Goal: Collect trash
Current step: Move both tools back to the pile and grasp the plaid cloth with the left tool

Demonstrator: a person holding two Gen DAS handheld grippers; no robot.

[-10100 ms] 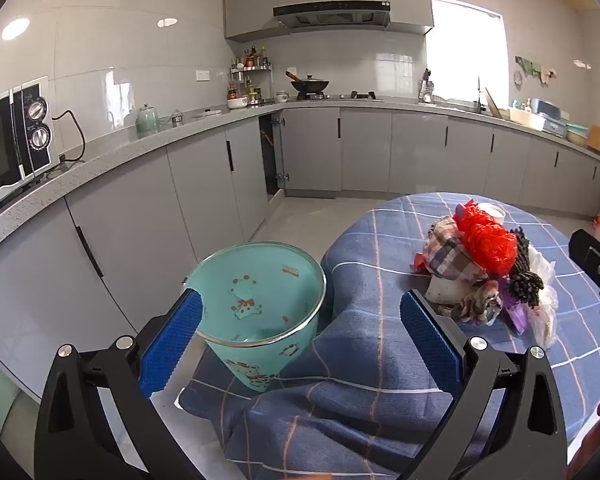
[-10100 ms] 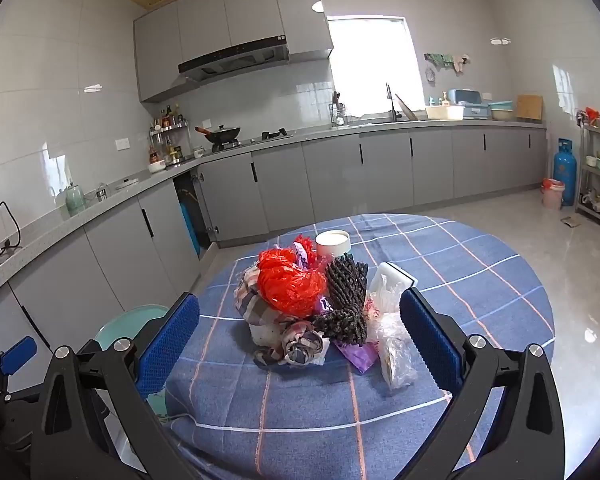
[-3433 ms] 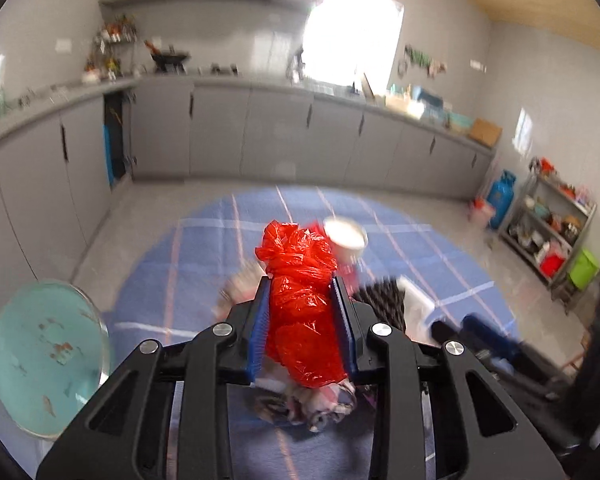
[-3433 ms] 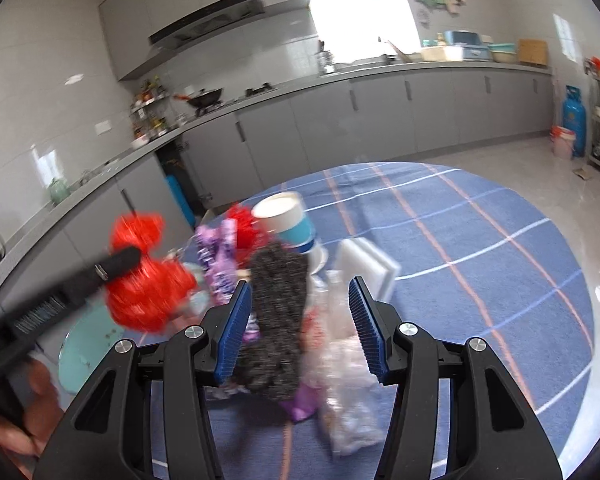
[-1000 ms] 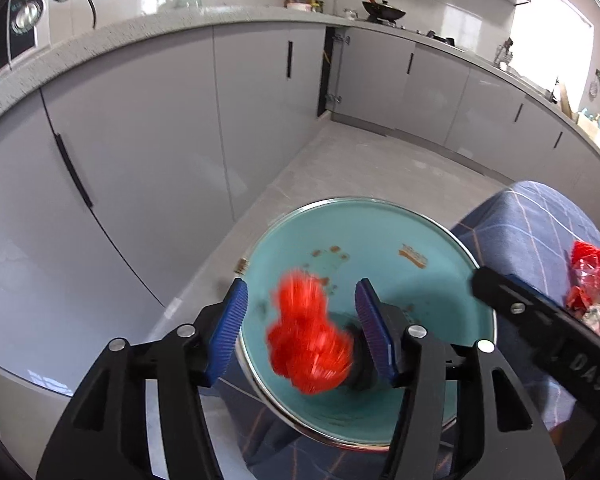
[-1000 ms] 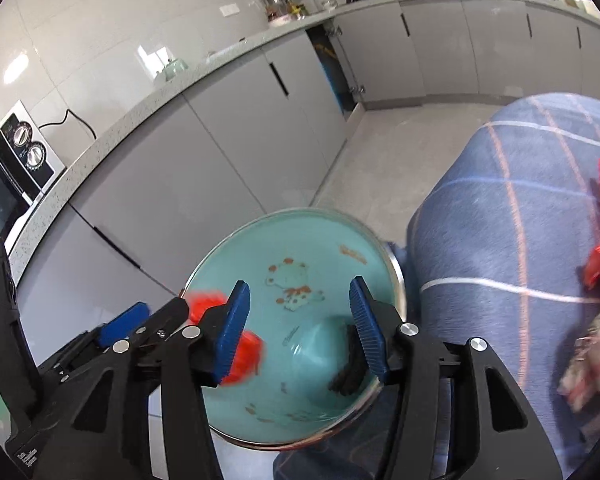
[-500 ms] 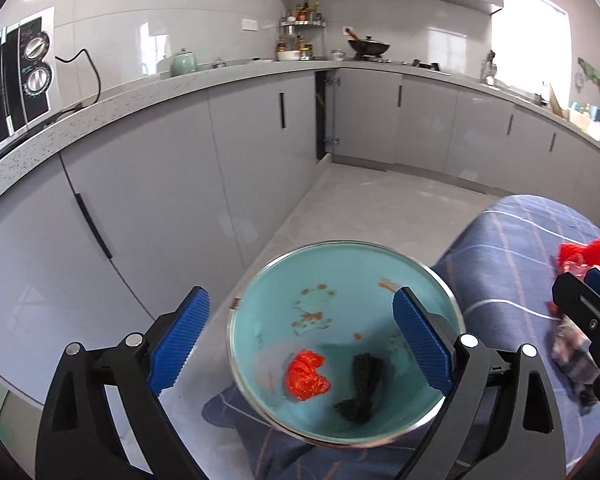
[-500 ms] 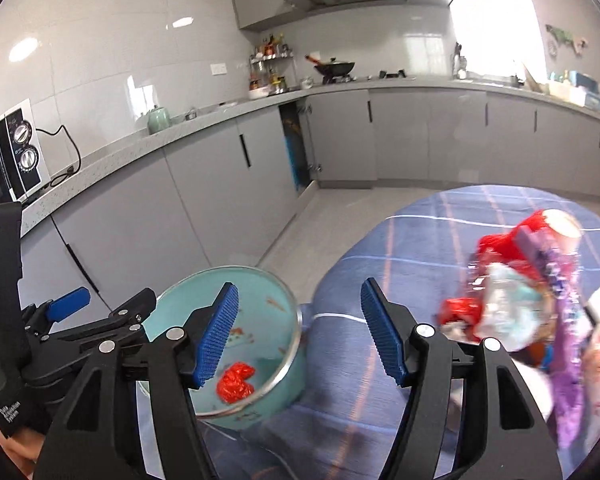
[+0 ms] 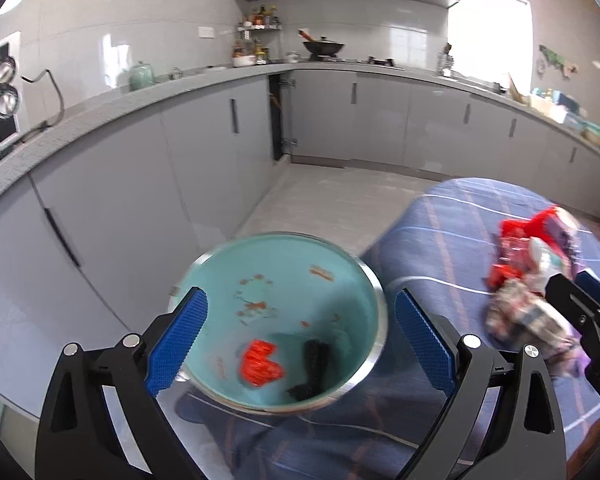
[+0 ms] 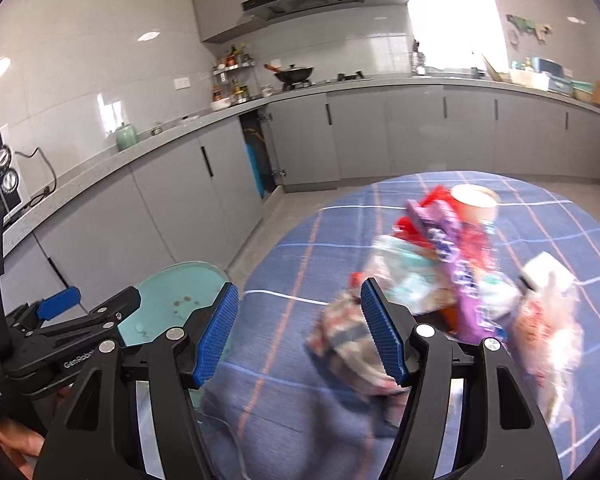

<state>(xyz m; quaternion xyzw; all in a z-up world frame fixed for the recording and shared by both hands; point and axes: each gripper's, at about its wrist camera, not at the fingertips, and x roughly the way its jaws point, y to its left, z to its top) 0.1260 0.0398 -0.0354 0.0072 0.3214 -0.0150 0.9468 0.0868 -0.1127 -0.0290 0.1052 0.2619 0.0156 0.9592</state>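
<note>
Two pieces down: a red crumpled wrapper [image 9: 260, 368] and a black mesh piece [image 9: 314, 370] lie on the floor of the teal bin [image 9: 352, 280], side by side, near its front wall; bin stands on the kitchen floor just beside the table's left edge, tablecloth hem draped against its side.

Left gripper [image 9: 298, 340] hangs over the bin mouth, jaws wide apart, nothing between them; right gripper [image 10: 300, 330] sits over the left part of the tabletop, jaws partly apart and empty, blue pads clear of everything; neither claw is carrying anything.

Left to do, by my read: most of it; the trash pile [image 10: 452, 280] sits mid-tabletop, blurred, but I make out a plaid cloth [image 10: 352, 344] at its near-left side, a purple wrapper [image 10: 452, 248], a paper cup [image 10: 474, 200] at the far side, clear plastic bags [image 10: 548, 320] toward the right edge.

Room: tablecloth [image 10: 300, 264] bare between pile and left edge, so a straight run from pile to bin looks open; grey cabinets [image 9: 120, 208] stand behind the bin with a strip of floor between; plaid cloth is nearest the right claw, likely next pick; watch the two grippers crowding each other near the bin rim.
</note>
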